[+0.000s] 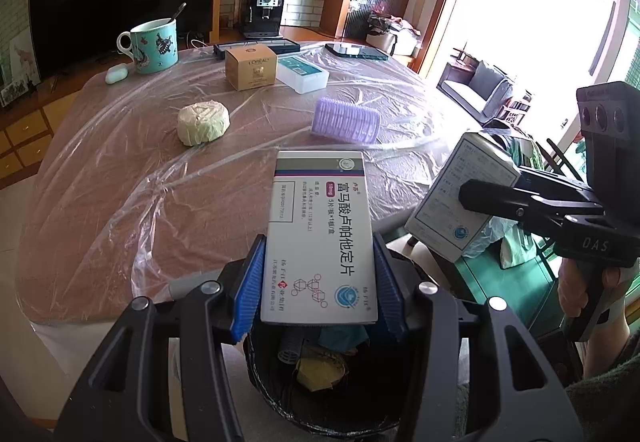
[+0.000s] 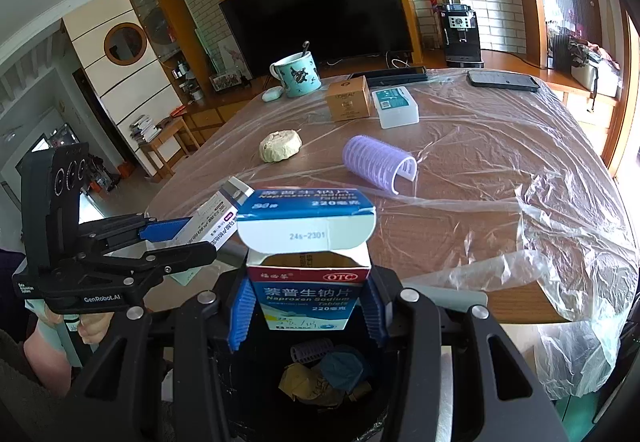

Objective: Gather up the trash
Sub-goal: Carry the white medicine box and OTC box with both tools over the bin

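My left gripper [image 1: 318, 282] is shut on a white medicine box [image 1: 320, 234] with a purple stripe, held above the black trash bin [image 1: 264, 398]. It also shows in the right wrist view [image 2: 212, 226]. My right gripper [image 2: 308, 306] is shut on an open blue-and-white Naproxen box [image 2: 308, 282], its flap up, above the same trash bin [image 2: 248, 382]. This box shows in the left wrist view [image 1: 460, 194]. The bin holds a hair roller, a blue scrap and yellow paper. A purple hair roller [image 2: 378, 164] and a crumpled cream wad [image 2: 280, 145] lie on the table.
The table [image 2: 460, 170] has a plastic sheet over it. At its far side stand a teal mug [image 2: 298, 76] with a spoon, an earbud case [image 2: 272, 93], a L'Oreal box [image 2: 347, 98], a white case [image 2: 396, 107] and a phone [image 2: 504, 80]. A TV and coffee machine stand behind.
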